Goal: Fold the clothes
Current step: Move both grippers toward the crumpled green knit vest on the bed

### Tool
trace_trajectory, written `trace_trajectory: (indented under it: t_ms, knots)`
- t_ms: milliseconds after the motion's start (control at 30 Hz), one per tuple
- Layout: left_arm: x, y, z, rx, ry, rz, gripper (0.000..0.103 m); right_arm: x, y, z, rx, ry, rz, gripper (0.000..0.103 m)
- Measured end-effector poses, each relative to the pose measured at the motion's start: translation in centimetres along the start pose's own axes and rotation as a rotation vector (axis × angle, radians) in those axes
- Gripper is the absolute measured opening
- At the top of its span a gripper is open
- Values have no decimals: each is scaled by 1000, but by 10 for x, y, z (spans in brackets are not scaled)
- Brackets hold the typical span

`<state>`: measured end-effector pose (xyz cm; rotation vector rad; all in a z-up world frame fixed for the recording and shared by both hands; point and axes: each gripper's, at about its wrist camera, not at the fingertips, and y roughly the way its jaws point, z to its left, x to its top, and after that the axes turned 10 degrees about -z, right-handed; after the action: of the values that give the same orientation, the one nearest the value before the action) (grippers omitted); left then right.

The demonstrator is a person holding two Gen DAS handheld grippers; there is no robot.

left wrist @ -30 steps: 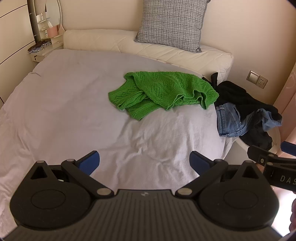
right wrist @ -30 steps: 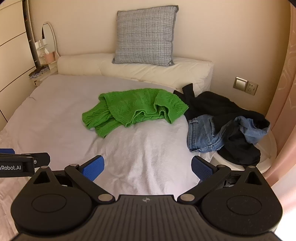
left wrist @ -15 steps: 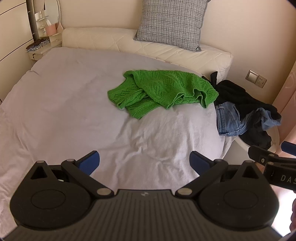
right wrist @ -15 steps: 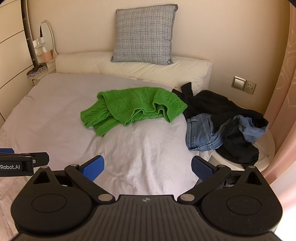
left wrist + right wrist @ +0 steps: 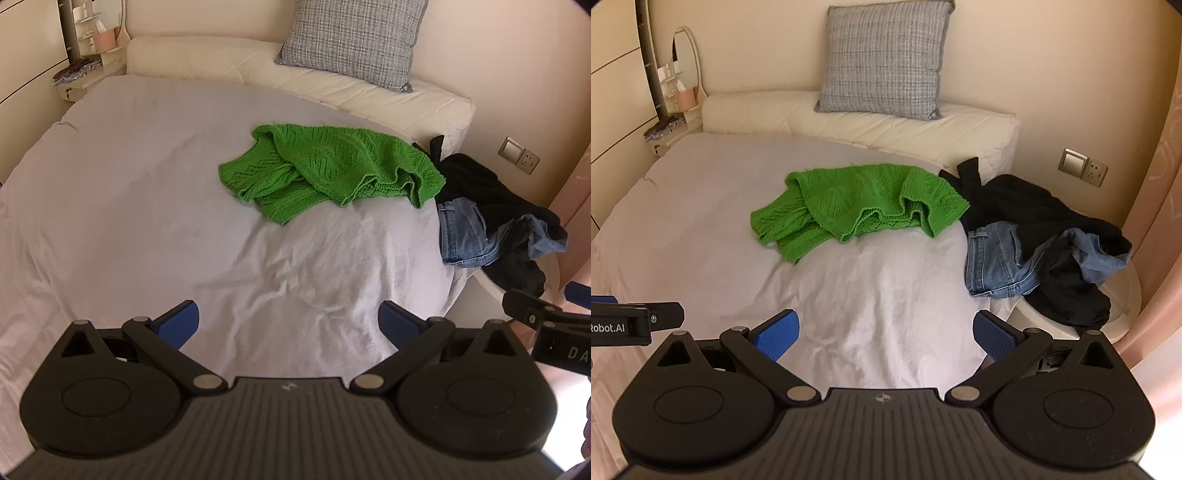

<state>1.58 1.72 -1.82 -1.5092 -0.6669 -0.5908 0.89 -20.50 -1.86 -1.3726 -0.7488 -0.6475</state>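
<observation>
From our left, our left gripper (image 5: pixel 288 319) hangs with its jaws spread wide and holding nothing, over the near edge of the bed (image 5: pixel 122 192). The green knit sweater (image 5: pixel 328 168) lies crumpled well ahead, mid-bed, its long axis running left to right. Our right gripper (image 5: pixel 886 330), jaws likewise apart and holding nothing, looks about as far off. Just right of the sweater sit the black garment (image 5: pixel 1023 199) and jeans (image 5: pixel 997 258).
</observation>
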Motion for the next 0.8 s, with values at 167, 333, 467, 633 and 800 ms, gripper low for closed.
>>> trace_trajectory:
  t_ms: [167, 333, 467, 633, 800]
  knots:
    - [2, 2, -2, -8, 17, -1, 102, 2, 6, -1, 3, 0, 8, 103]
    - [5, 3, -2, -12, 32, -7, 102, 4, 10, -2, 2, 7, 9, 103]
    - [8, 3, -1, -11, 33, -6, 102, 6, 11, -1, 4, 6, 7, 103]
    - [9, 5, -3, -15, 32, -1, 102, 7, 13, 0, 4, 0, 9, 103]
    - [10, 8, -4, -18, 34, 5, 102, 6, 15, -1, -4, 2, 14, 103]
